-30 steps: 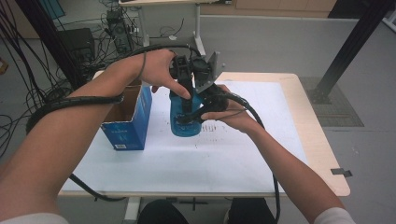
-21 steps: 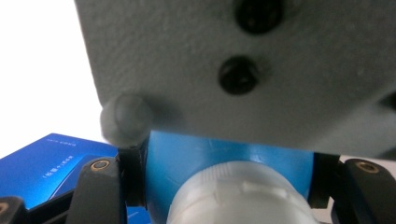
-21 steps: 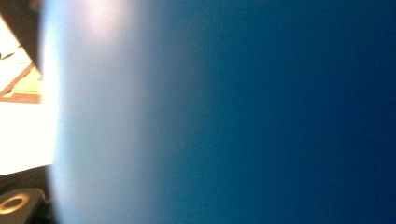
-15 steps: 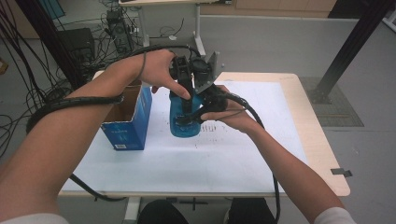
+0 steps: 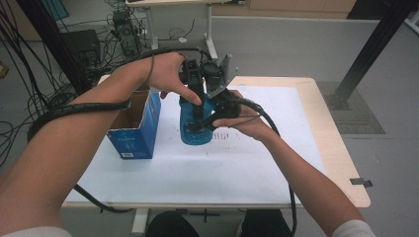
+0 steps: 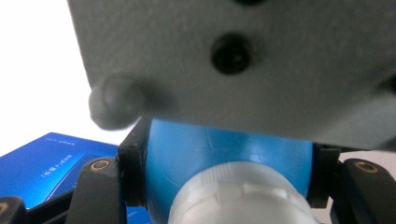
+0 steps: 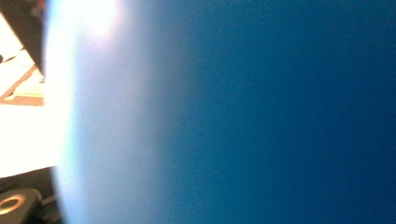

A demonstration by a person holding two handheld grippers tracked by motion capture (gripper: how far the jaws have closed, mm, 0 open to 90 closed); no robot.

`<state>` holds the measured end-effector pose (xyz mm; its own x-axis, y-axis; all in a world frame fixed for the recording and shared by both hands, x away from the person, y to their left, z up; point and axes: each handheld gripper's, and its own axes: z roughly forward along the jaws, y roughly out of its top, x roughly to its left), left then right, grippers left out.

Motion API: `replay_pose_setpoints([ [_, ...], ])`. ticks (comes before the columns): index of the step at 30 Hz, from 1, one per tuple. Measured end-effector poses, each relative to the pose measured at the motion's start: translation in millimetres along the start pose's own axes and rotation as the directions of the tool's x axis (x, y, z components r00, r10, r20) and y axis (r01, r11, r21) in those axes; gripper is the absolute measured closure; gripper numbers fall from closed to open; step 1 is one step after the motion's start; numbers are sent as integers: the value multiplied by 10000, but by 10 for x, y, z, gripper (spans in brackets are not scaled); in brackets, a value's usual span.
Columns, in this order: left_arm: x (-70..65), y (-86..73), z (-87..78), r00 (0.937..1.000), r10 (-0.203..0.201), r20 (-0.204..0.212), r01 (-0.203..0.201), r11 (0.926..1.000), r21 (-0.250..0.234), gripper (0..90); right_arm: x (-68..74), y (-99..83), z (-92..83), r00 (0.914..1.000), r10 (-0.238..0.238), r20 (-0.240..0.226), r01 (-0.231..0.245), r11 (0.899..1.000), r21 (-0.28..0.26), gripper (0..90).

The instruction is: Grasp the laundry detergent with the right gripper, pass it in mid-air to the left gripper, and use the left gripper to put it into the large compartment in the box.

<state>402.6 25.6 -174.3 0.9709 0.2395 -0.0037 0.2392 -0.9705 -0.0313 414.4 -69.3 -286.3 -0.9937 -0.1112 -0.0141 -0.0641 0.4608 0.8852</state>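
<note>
Blue bottle (image 5: 193, 129) stands on white-papered table (image 5: 257, 163), grey floor (image 5: 296, 44) around.

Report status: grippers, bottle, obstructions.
Left gripper shut on blue bottle near its white cap. Right gripper against bottle's side. Blue box stands alongside, apart.

One blue bottle (image 5: 193, 129) with one white cap (image 6: 238, 196) stands on the counter (image 5: 276, 163). One open blue carton (image 5: 134, 129) sits beside it. Two claws work here: the left claw (image 5: 197, 106) and the right claw (image 5: 200, 124).
</note>
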Motion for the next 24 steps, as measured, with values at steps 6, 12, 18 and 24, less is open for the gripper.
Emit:
replay_pose_setpoints([
  [6,-7,7,3,10000,-7,-19,7,10000,-8,369,7,1,1,9999,122,-87,-123,9999,-63,415],
  [12,-3,1,-5,10000,-41,-1,41,10000,-57,369,5,0,2,10000,59,1,-59,10000,-57,411],
  [18,-5,-4,-20,10000,-60,-68,59,10000,-76,369,13,6,-4,9997,224,4,-224,9997,-134,404],
  [24,-8,-6,-28,10000,-75,-48,75,10000,-49,369,17,11,1,9999,169,17,-169,9996,-206,389],
])
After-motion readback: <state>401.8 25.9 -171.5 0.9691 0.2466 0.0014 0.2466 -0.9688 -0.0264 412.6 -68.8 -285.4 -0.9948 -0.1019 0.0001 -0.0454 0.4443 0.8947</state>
